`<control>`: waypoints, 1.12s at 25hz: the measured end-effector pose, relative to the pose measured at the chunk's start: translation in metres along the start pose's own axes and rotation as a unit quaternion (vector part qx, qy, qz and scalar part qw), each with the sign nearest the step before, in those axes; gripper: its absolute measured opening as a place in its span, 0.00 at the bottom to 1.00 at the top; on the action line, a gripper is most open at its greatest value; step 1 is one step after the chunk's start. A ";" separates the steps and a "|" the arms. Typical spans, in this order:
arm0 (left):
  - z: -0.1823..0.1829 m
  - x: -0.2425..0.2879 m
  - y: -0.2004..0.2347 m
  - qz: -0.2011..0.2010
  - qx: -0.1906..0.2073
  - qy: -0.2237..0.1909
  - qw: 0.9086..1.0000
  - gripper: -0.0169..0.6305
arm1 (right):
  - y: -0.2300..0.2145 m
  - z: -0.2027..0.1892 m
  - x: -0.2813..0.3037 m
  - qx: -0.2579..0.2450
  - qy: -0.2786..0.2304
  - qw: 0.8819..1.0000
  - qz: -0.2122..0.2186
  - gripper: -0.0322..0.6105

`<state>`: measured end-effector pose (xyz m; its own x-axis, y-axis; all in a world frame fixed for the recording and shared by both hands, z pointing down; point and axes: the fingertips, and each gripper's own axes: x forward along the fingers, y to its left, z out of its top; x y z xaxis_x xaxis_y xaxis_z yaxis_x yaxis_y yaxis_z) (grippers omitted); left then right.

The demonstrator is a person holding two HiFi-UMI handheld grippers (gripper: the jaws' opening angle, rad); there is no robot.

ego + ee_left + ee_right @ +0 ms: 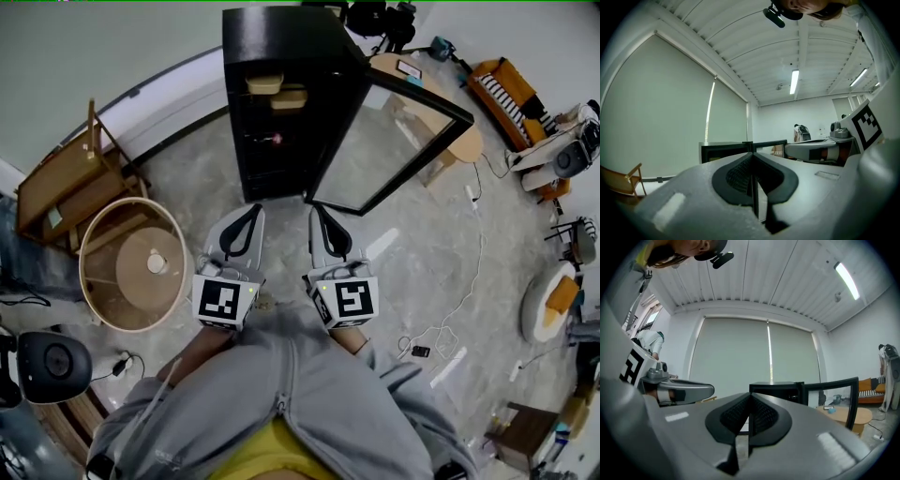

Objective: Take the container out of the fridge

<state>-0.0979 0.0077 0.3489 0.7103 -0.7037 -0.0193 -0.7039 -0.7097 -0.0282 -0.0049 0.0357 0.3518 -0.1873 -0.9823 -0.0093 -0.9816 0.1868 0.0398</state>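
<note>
The left gripper [251,212] and right gripper [318,210] are held side by side, pointing at the black fridge [281,47] but short of it. Each has its jaws pressed together on nothing. The glass door [394,141] stands open, and two tan containers [265,83] sit on the fridge's upper shelf.

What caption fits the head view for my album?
Left gripper and right gripper, both shut, point at the black fridge with its glass door open.

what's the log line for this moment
black cabinet fridge: glass door open | tan container: inside, upper shelf | left gripper: shut, empty | right gripper: shut, empty
</note>
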 end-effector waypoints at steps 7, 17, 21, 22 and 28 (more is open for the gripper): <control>-0.013 0.027 0.015 0.002 -0.017 0.001 1.000 0.03 | -0.017 -0.013 0.030 0.009 0.015 1.000 -0.001 0.05; -0.019 0.122 0.046 0.044 -0.003 -0.005 0.999 0.03 | -0.074 -0.024 0.126 -0.004 0.009 0.998 0.066 0.05; -0.020 0.170 0.059 0.070 -0.013 0.000 0.997 0.03 | -0.106 -0.024 0.173 -0.012 0.004 0.994 0.105 0.05; -0.023 0.182 0.062 0.078 -0.013 0.000 0.997 0.03 | -0.112 -0.026 0.184 -0.013 0.005 0.993 0.116 0.05; -0.039 0.240 0.083 0.136 -0.015 0.013 0.991 0.03 | -0.147 -0.039 0.234 -0.018 0.012 0.983 0.180 0.05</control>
<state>0.0138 -0.2216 0.3814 0.4945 -0.8692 0.0039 -0.8692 -0.4945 0.0045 0.0968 -0.2222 0.3825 -0.5214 -0.8526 0.0349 -0.8497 0.5225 0.0711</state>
